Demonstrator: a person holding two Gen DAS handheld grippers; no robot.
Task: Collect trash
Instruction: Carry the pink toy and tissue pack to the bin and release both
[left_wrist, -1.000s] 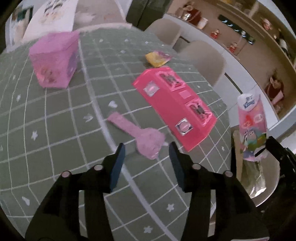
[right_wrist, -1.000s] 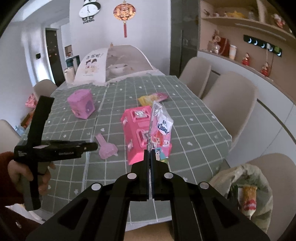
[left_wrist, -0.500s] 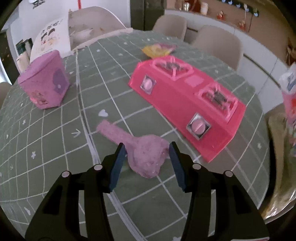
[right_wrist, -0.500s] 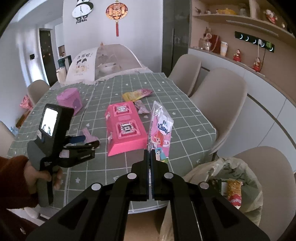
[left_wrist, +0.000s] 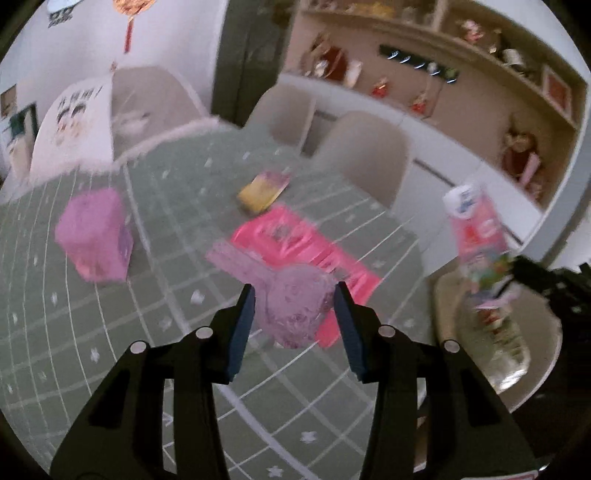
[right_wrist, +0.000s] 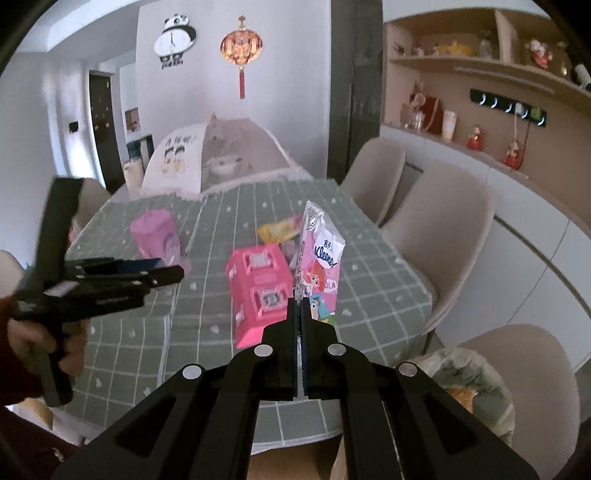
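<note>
My left gripper (left_wrist: 294, 300) is open, with a crumpled pink wrapper (left_wrist: 291, 299) between its fingers; the view is blurred, so I cannot tell whether the wrapper rests on the table. My right gripper (right_wrist: 299, 302) is shut on the bottom edge of a pink Kleenex tissue packet (right_wrist: 320, 258) and holds it upright above the table's near edge. The packet also shows at the right of the left wrist view (left_wrist: 478, 236). A yellow snack wrapper (left_wrist: 264, 190) lies further back on the table. The trash bag (right_wrist: 465, 384) sits open on a chair at lower right.
A green checked tablecloth (right_wrist: 369, 280) covers the table. On it stand a pink toy stove (right_wrist: 258, 284) and a purple box (right_wrist: 155, 234). A mesh food cover (right_wrist: 218, 158) stands at the far end. Beige chairs (right_wrist: 439, 229) line the right side.
My left gripper has tilted up and closed in on the crumpled pink wrapper, which now sits between its fingers. My right gripper has drawn back from the table, still holding the tissue packet.
</note>
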